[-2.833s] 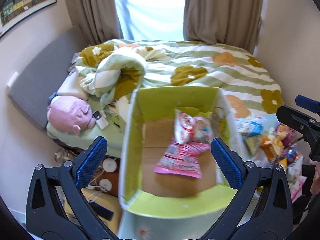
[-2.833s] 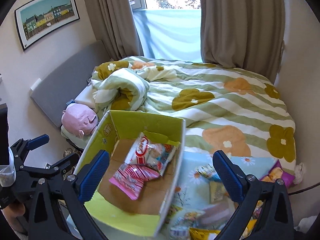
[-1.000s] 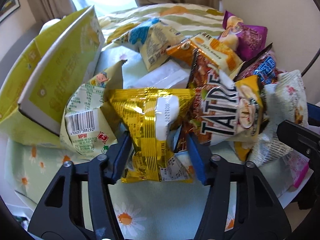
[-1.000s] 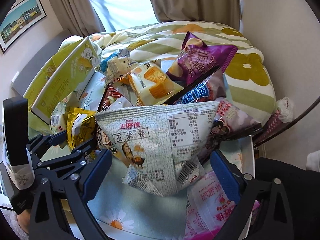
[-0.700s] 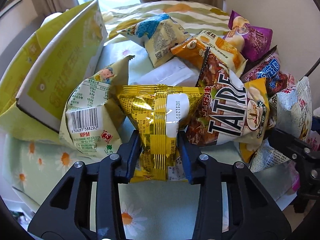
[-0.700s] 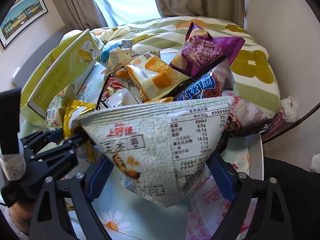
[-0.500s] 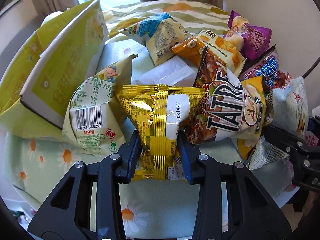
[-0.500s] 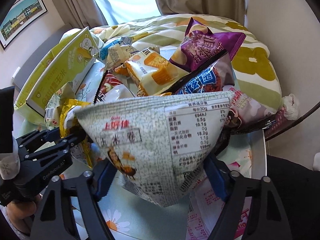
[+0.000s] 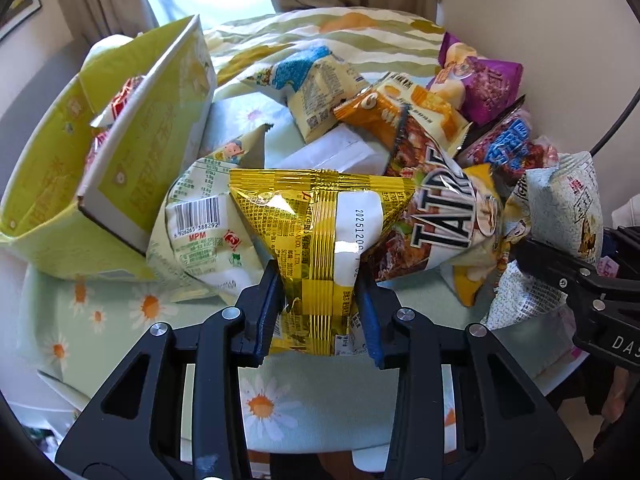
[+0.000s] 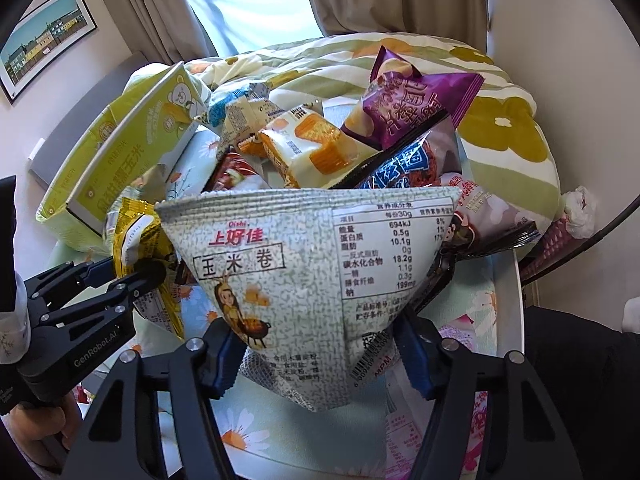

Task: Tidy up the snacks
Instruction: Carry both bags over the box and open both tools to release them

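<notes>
My left gripper (image 9: 320, 292) is shut on the lower part of a gold foil snack bag (image 9: 320, 216) and holds it just above the daisy-print tablecloth (image 9: 280, 400). My right gripper (image 10: 318, 356) has its jaws closing on a pale speckled snack bag (image 10: 304, 256). Both blue pads press into that bag's lower sides. The speckled bag stands upright and hides much of the pile behind it. A yellow-green carton (image 9: 132, 152) sits at the left, open, with a red-and-white packet (image 9: 120, 100) inside.
Several loose snack bags crowd the table: a brown-and-yellow bag (image 9: 440, 220), a purple bag (image 9: 488, 88), an orange bag (image 9: 400, 112), a blue-and-white bag (image 9: 316, 80) and a green-and-white barcoded bag (image 9: 200, 232). A flowered bed (image 9: 320, 32) lies behind. A black cable (image 9: 616, 120) hangs at right.
The left jaws closed onto the gold bag and lifted it slightly. The right jaws narrowed from wide open onto the speckled bag, which now stands taller and nearer the camera.
</notes>
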`<action>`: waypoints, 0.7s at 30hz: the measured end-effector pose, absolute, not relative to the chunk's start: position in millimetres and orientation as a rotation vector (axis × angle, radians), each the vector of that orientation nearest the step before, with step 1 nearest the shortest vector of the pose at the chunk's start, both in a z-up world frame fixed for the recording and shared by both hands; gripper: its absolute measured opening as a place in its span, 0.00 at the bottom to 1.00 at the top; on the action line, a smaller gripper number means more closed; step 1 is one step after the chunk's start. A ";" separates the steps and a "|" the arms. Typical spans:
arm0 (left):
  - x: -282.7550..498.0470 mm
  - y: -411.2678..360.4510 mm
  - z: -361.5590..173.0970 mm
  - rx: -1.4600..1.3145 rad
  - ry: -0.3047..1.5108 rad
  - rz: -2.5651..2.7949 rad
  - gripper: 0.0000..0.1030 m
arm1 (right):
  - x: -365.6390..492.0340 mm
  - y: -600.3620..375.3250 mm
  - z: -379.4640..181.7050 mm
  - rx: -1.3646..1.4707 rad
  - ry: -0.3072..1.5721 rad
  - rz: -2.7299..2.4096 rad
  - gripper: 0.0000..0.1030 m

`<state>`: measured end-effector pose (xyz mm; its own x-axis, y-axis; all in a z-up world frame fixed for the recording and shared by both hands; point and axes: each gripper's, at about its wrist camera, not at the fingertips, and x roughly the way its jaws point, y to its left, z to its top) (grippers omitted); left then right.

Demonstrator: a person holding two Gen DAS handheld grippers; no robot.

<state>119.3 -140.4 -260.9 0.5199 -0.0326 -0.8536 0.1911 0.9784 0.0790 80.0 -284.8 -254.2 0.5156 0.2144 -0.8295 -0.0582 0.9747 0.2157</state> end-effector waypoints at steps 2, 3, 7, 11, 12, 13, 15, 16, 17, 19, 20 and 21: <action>115.1 -142.4 -253.3 0.172 1.008 -0.143 0.32 | 77.1 -284.4 -248.8 0.174 1.014 0.169 0.60; 112.4 -143.8 -249.0 0.173 1.004 -0.145 0.32 | 75.8 -284.1 -245.8 0.175 1.011 0.172 0.60; 104.3 -146.8 -234.1 0.168 0.989 -0.159 0.32 | 68.8 -281.7 -230.8 0.167 1.002 0.185 0.60; 98.2 -148.3 -215.3 0.159 0.971 -0.175 0.32 | 62.3 -277.6 -213.7 0.150 0.983 0.194 0.60; 96.7 -147.6 -208.8 0.154 0.962 -0.178 0.32 | 61.2 -277.1 -209.5 0.149 0.978 0.195 0.60; 95.4 -146.2 -201.9 0.148 0.953 -0.181 0.32 | 60.3 -277.0 -204.3 0.147 0.972 0.196 0.60; 95.2 -143.1 -187.8 0.135 0.935 -0.184 0.32 | 59.2 -275.6 -193.2 0.145 0.958 0.199 0.60; 95.5 -139.9 -178.2 0.128 0.920 -0.184 0.32 | 59.6 -274.7 -187.1 0.144 0.950 0.200 0.60; 95.1 -136.9 -171.9 0.124 0.909 -0.183 0.32 | 60.7 -273.1 -179.7 0.141 0.940 0.203 0.60; 98.0 -127.7 -153.6 0.118 0.878 -0.176 0.32 | 63.2 -269.6 -165.3 0.134 0.919 0.213 0.60; 100.0 -123.0 -147.0 0.114 0.868 -0.172 0.32 | 64.8 -267.0 -159.0 0.130 0.909 0.218 0.60; 102.3 -116.9 -138.9 0.108 0.854 -0.165 0.32 | 67.4 -262.8 -149.8 0.125 0.892 0.226 0.60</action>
<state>102.3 -116.9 -138.9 0.6452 -0.1015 -0.7573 0.1879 0.9818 0.0285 67.4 -262.8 -149.8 0.6058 0.2466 -0.7564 -0.1431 0.9690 0.2013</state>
